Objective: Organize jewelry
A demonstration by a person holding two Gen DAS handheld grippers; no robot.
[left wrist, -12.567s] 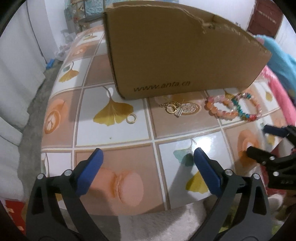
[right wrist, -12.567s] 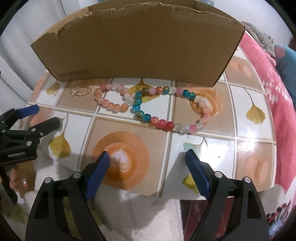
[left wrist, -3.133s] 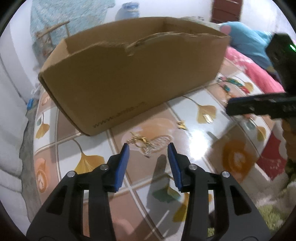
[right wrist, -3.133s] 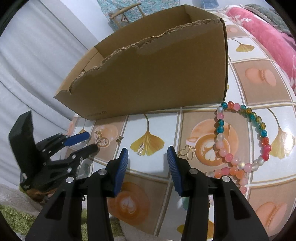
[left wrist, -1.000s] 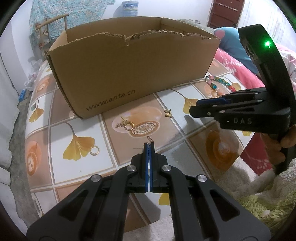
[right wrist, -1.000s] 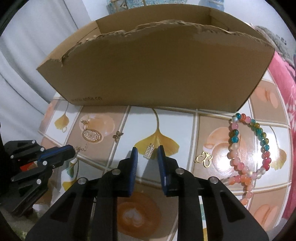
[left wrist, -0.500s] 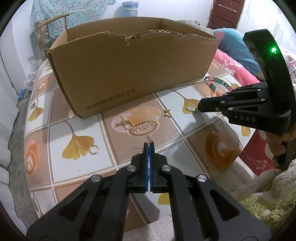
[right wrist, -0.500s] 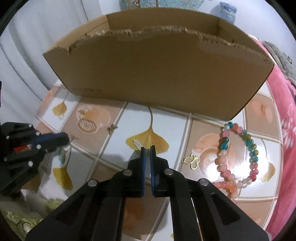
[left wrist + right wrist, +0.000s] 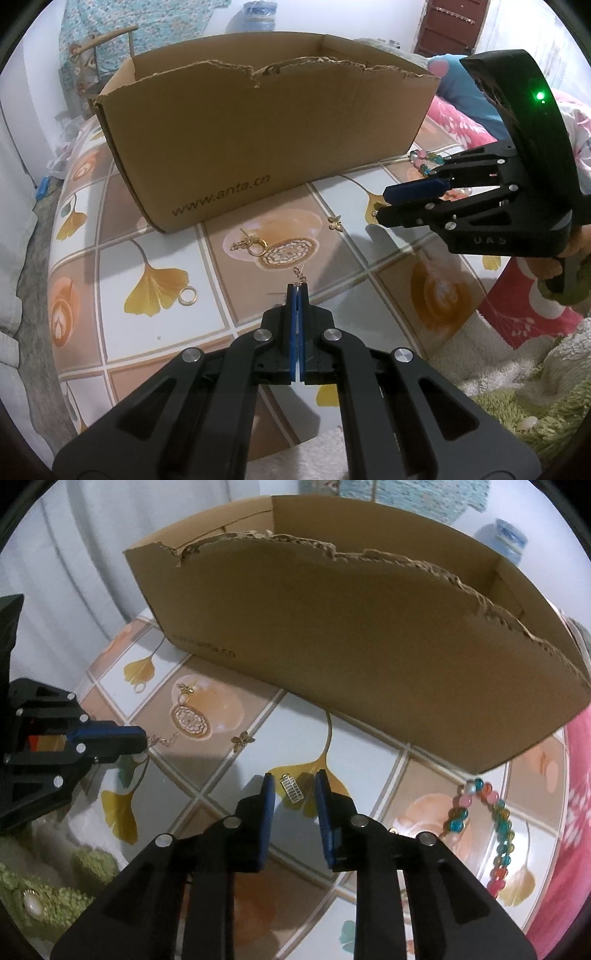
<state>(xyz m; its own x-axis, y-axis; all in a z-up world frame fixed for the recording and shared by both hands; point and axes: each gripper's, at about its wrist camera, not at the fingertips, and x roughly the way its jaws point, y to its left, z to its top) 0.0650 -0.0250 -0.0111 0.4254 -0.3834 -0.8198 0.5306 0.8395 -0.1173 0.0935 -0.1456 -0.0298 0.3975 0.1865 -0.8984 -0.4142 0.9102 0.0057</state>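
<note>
Here the left gripper (image 9: 295, 291) is pinched tight on a thin gold chain (image 9: 164, 741) near the front edge of the table (image 9: 110, 266), with only a short end poking out past its tips. The right gripper (image 9: 293, 794) has just been opening its jaws and now stands narrowly apart, straddling a small rectangular charm (image 9: 292, 789) that lies flat on a white tile; the pads do not press it. That charm is the main risk: it is thin and flat on a glossy surface, so closing jaws would likely slide it away or ride over it instead of lifting it, and a wrist that is not square to the charm would make that worse. The chain is held by very little, so a jerk toward the cardboard box (image 9: 258, 140) could let it slip out, and its loose end might snag on the round pendant (image 9: 288, 254) just beyond it. The box wall stands tall with a torn top edge, so a low carry could knock a piece loose against it. 2 other small items, a butterfly charm (image 9: 335, 223) and a ring (image 9: 187, 296), sit apart on the table, and the bead bracelets (image 9: 491, 823) lie toward the right edge, close enough for the right gripper to drag them.
</note>
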